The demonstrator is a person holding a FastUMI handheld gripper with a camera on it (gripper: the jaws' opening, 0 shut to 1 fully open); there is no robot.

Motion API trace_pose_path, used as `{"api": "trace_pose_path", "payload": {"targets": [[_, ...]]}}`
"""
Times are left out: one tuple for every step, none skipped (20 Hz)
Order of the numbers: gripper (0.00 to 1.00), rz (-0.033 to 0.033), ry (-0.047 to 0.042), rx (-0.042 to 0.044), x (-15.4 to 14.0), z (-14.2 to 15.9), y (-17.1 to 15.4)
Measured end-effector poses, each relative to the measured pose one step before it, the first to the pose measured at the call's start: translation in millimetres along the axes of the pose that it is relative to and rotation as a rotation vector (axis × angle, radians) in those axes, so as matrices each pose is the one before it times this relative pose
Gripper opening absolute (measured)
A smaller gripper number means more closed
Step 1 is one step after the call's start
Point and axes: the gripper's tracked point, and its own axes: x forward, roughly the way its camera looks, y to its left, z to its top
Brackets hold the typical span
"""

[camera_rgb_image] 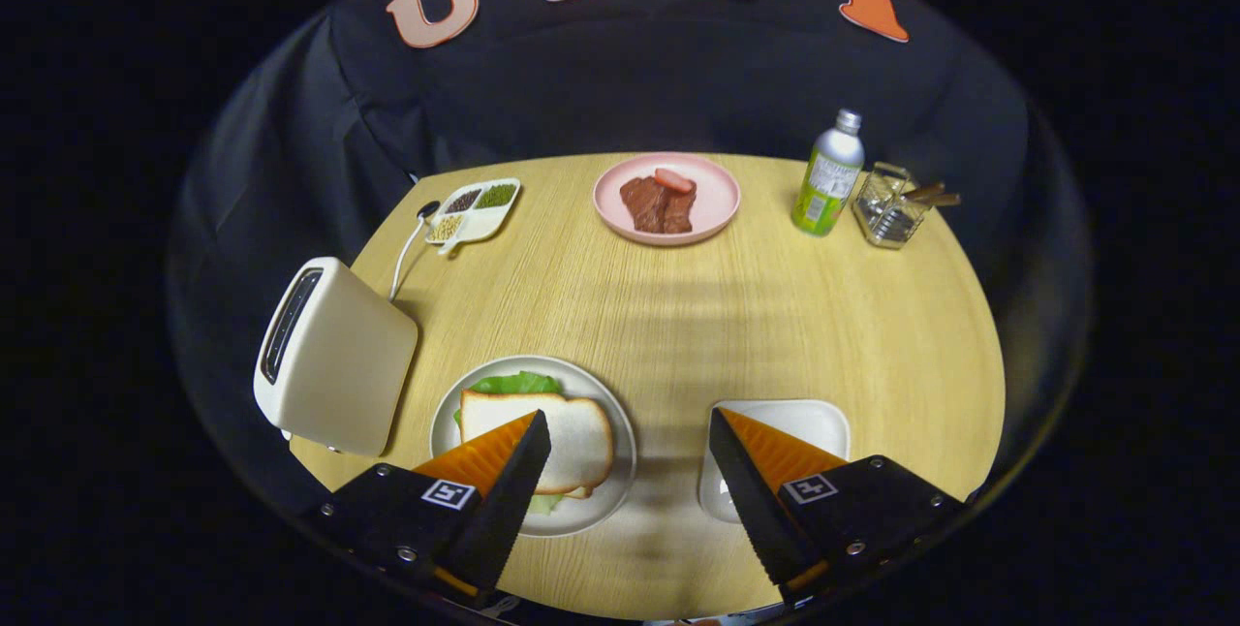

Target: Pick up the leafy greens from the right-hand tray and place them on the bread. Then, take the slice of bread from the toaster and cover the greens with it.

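Wooden table (697, 316) — bread (572, 432) covers the leafy greens (513, 383) on its plate (610, 500); gripper (630, 427) fingers spread apart, holding nothing.

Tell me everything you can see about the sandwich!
The sandwich lies flat on a round pale plate, on the wooden table beside the toaster. On top is a white bread slice with a light brown crust. Green leaves poke out at its far edge, and a bit shows at the near edge too. What lies below them is hidden. The gripper hangs open above; one finger overlaps the sandwich in view, and I cannot tell if it touches.
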Motion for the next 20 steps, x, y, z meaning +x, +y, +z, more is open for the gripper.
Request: {"api": "trace_pose_path", "payload": {"targets": [[0.99, -0.01004, -0.03695, 0.00073, -13.87, 9.43, -3.83], [0.99, -0.00657, -0.035, -0.00277, -14.36, 10.08, -3.04], [0.99, -0.009, -0.036, -0.00182, -16.13, 10.09, -4.5], [0.99, -0.00717, -0.04033, 0.00168, -14.98, 11.77, -3.92], [0.99, -0.00936, -0.04224, 0.00914, -15.49, 12.4, -3.9], [0.99, -0.01036, -0.04254, 0.01206, -14.9, 14.14, -4.65], [0.99, -0.0162, -0.04528, 0.01352, -14.4, 12.98, -6.47], [0.99, -0.02156, -0.04117, 0.01181, -15.08, 12.66, -7.96], [0.99, -0.02108, -0.04506, 0.00474, -13.2, 13.3, -8.29], [0.99, -0.02076, -0.04254, 0.0028, -12.22, 12.51, -8.24], [0.99, -0.01446, -0.03876, 0.00244, -12.06, 11.97, -7.12], [0.99, -0.01353, -0.03654, 0.0031, -12.02, 11.33, -6.52], [0.99, -0.0142, -0.03325, 0.00393, -11.57, 8.85, -5.56], [0.99, -0.01725, -0.03578, -0.00051, -9.61, 8.81, -7.77], [0.99, -0.02028, -0.02919, -0.0049, -5.89, 6.29, -6.78], [0.99, -0.01696, -0.02931, -0.00273, -5.47, 5.94, -5.73], [0.99, -0.01208, -0.02611, 0.00088, -6.92, 5.67, -5.13], [0.99, -0.00822, -0.02338, 0.00191, -6.66, 5.64, -5.26], [0.99, -0.01037, -0.02421, 0.00289, -7.63, 5.73, -7.55], [0.99, -0.01168, -0.02298, 0.00023, -5.64, 3.61, -7.39]]}}
